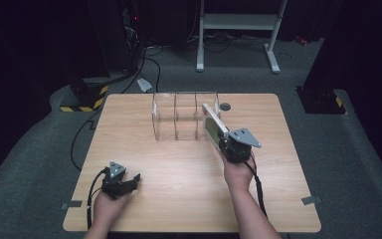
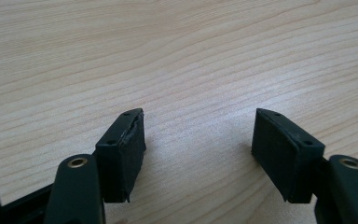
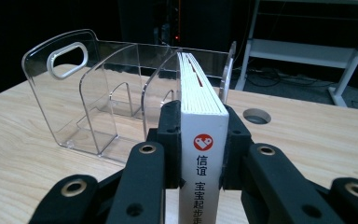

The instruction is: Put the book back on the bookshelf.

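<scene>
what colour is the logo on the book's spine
Red with a white heart, on the book; clearest in the right gripper view.

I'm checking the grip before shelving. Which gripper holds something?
The right gripper: its jaws clamp a white book by the clear rack. The left gripper is open and empty.

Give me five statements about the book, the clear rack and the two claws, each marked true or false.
1. The right claw is shut on a white book. True.
2. The left claw holds a book. False: its jaws stand open over bare table.
3. The clear rack has several compartments. True.
4. The book already stands wholly inside the rack. False: the claw holds it at the rack's right end.
5. The rack lies on the floor. False: it stands on the table.
</scene>
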The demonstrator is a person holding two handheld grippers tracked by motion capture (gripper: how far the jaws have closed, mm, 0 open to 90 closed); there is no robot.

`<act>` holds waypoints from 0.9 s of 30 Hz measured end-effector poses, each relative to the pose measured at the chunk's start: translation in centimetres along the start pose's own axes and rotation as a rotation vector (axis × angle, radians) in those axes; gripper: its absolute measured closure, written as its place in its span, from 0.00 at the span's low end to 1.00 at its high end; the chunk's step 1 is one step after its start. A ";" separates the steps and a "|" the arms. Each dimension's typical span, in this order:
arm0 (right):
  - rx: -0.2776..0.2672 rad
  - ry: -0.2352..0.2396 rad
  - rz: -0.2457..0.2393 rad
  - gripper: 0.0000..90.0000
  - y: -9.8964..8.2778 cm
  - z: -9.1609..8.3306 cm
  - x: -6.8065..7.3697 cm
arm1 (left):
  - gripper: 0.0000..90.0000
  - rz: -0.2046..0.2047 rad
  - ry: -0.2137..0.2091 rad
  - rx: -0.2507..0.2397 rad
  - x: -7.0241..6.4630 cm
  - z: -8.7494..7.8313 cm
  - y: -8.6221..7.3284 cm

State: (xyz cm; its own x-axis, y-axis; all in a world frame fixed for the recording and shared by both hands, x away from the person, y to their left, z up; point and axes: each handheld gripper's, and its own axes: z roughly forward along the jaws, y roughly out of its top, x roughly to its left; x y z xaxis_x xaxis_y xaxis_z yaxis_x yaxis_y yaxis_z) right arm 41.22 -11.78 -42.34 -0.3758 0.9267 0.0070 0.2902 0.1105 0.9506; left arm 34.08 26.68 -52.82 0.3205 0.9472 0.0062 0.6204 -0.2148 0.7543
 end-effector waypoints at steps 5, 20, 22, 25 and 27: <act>0.002 -0.019 -0.003 0.83 0.8 1.2 0.2 | 0.38 -0.001 0.001 -0.001 0.0 0.0 0.0; 0.021 -0.052 0.001 0.83 2.6 5.0 0.1 | 0.38 -0.002 0.001 0.000 0.0 0.0 0.0; 0.025 -0.060 0.010 0.83 2.6 5.3 0.0 | 0.38 -0.002 0.001 0.000 0.0 0.0 0.0; 0.019 -0.067 0.013 0.83 2.5 5.7 0.0 | 0.38 -0.002 0.001 0.000 0.0 0.0 0.0; 0.014 -0.072 0.015 0.83 2.4 5.9 0.0 | 0.38 -0.002 0.001 0.000 0.0 0.0 0.0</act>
State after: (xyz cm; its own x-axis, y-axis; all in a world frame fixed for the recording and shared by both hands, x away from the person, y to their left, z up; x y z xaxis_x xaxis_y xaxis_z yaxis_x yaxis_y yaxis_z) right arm 47.13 -9.37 -41.94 -0.3070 0.9517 -0.0020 0.3073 0.1011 0.9462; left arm 34.08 26.67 -52.82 0.3185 0.9479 0.0057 0.6209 -0.2132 0.7543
